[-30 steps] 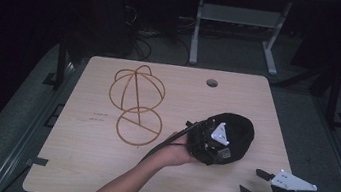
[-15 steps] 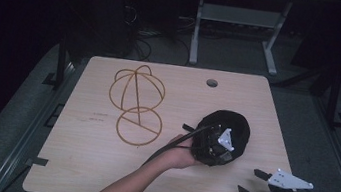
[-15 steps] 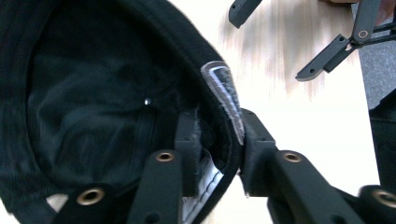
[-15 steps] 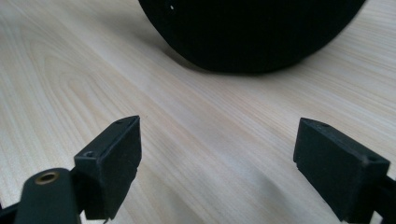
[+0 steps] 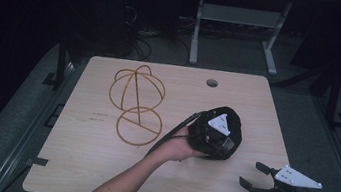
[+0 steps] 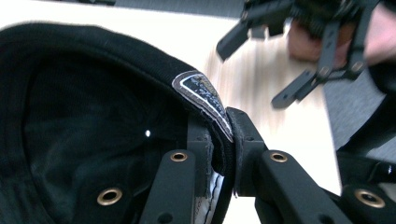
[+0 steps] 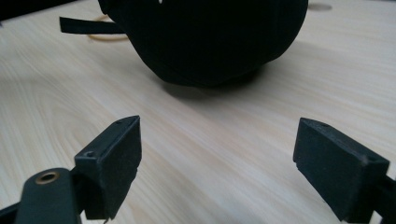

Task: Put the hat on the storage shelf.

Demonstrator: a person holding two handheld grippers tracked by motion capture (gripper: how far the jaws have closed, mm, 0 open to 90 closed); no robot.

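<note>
A pale wood-grain desk (image 5: 98,166) stands on grey carpet in a dark room, with a round cable hole (image 5: 212,83) near its 12 o'clock edge and a metal frame (image 5: 236,24) on the floor beyond. Left to right there is one of each thing. At about 10 o'clock lies one wire frame (image 5: 136,102) — a dome of hoops joined to a flat ring. Right of centre sits one black cap (image 5: 228,118); the left hand-held gripper (image 6: 223,154) is clamped on its brim, jaws pinching the fabric beside a sewn label (image 6: 205,95). At about 4 o'clock the right hand-held gripper (image 5: 253,174) hovers near the desk edge — jaws wide apart, holding nothing, apart from the cap.
</note>
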